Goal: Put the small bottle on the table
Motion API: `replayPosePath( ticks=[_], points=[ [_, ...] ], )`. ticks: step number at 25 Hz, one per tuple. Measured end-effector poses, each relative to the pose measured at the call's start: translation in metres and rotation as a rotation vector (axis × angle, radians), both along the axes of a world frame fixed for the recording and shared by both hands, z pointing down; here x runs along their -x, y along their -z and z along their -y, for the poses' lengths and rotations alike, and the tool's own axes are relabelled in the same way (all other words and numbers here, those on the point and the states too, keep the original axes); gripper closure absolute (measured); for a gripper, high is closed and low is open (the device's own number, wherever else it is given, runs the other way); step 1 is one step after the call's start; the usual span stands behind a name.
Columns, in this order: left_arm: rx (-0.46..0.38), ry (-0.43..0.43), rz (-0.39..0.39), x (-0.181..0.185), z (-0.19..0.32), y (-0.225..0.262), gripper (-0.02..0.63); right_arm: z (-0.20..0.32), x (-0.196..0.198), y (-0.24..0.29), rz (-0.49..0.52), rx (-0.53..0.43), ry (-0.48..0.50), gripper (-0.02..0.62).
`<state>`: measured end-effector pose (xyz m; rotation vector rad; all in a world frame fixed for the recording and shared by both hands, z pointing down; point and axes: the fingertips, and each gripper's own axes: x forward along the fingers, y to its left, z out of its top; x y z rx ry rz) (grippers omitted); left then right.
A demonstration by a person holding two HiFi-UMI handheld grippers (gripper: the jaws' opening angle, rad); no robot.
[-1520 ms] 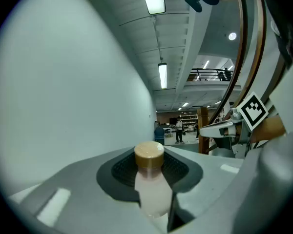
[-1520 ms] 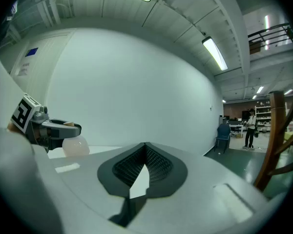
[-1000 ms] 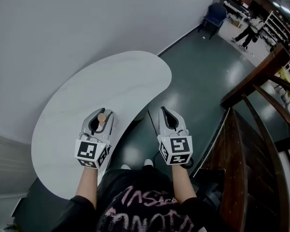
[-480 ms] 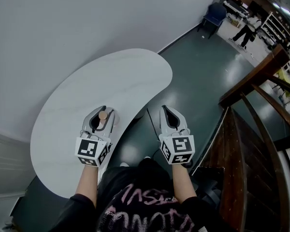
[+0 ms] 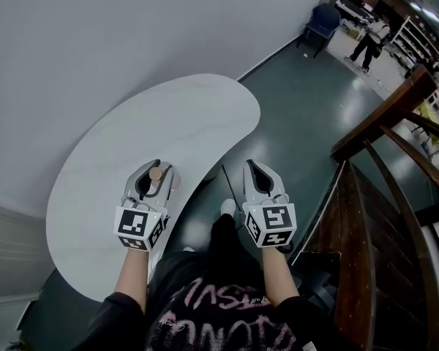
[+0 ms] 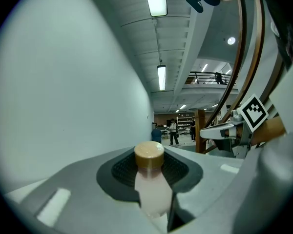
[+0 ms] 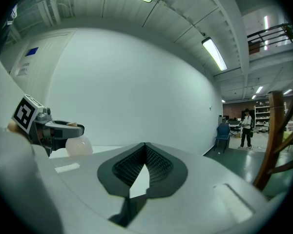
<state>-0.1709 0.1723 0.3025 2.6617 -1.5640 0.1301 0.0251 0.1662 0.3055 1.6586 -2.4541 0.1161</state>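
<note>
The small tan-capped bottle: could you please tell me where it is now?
The tongs of the left gripper hold the small pale bottle, at the head view's left, over the near edge of the white curved table.

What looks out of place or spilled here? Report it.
Nothing stands out. The small bottle sits upright, capped, clamped in the left gripper above the table; the right gripper is shut and empty. No spill shows.

Grey grippers, marker cubes, black shirt
</note>
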Motion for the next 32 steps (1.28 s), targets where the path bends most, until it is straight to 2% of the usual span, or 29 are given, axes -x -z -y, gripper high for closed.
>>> replayPosePath(
  ticks=[13,32],
  points=[
    [0.006,0.025,0.015,-0.008,0.039,-0.012,0.479,0.04,-0.011,-0.012,-0.001,0.021,0.019,0.586],
    [0.096,0.081,0.035,-0.035,0.11,-0.041,0.479,0.127,-0.033,-0.047,0.021,0.095,0.083,0.586]
  ],
)
